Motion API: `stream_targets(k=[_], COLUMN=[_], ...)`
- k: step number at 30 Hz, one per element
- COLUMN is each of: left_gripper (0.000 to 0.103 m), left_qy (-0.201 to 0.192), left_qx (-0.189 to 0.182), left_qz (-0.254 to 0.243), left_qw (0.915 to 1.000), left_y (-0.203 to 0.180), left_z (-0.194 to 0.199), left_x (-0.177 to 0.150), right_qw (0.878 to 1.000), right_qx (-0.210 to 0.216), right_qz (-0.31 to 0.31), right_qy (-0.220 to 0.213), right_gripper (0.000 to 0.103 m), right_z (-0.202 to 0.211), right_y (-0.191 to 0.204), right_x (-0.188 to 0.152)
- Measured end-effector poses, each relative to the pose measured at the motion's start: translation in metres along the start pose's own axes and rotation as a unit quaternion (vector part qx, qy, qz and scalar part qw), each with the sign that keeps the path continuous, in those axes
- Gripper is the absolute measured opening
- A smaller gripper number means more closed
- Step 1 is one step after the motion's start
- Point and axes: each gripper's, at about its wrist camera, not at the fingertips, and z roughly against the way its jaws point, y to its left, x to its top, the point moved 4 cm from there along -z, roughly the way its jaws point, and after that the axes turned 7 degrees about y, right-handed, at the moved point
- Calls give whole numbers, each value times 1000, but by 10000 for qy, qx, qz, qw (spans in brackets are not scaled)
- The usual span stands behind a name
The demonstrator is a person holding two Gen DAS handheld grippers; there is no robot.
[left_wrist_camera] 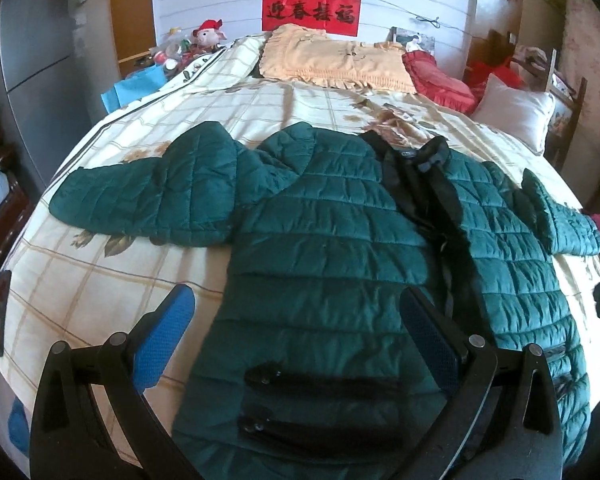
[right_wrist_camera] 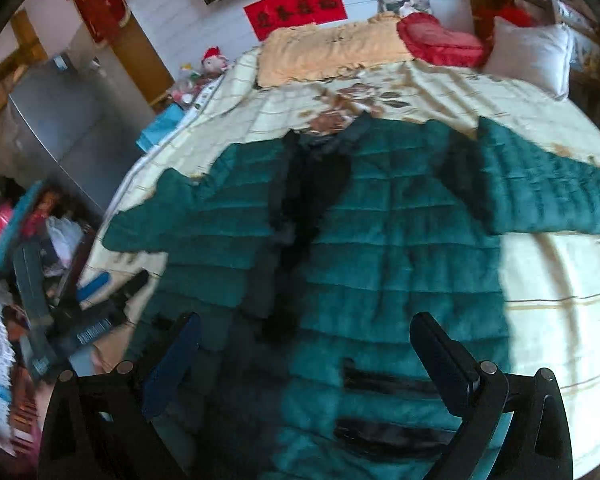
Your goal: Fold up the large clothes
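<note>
A: Jacket position?
B: Green quilted jacket (left_wrist_camera: 332, 240) lies flat, front up, mid-frame on the bed (left_wrist_camera: 112, 280).
A: Grippers?
B: Left gripper (left_wrist_camera: 296, 332) and right gripper (right_wrist_camera: 306, 344): jaws spread, empty, above the hem.

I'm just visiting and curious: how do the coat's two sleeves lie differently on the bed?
In the left wrist view, the left sleeve lies spread flat, stretched out sideways across the checked bedspread. The right sleeve looks bunched and partly folded over near the bed's edge, so it looks shorter there. Both are the same teal quilted fabric of the coat, which lies open, dark lining showing.
</note>
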Motion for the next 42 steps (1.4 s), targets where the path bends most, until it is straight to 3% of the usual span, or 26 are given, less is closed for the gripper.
stream_targets(k=[6, 13, 25, 42], left_gripper=[103, 103, 103, 103], left_qy=[-41, -29, 103, -45], left_qx=[-34, -52, -236, -402], left_qz=[1, -11, 1, -39], left_qw=[10000, 10000, 9997, 9992], left_y=[-9, -23, -39, -44], left_z=[4, 8, 10, 36], left_x=[-7, -23, -46, -54], right_qw=[9984, 9953, 9914, 9896], right_qx=[-455, -840, -1193, -1319], right_qz=[-5, -84, -198, -65], right_qy=[-330, -466, -506, -562], right_gripper=[103, 103, 103, 103], right_z=[-7, -14, -10, -2], right_y=[12, 11, 3, 11], right_x=[5, -15, -49, -54])
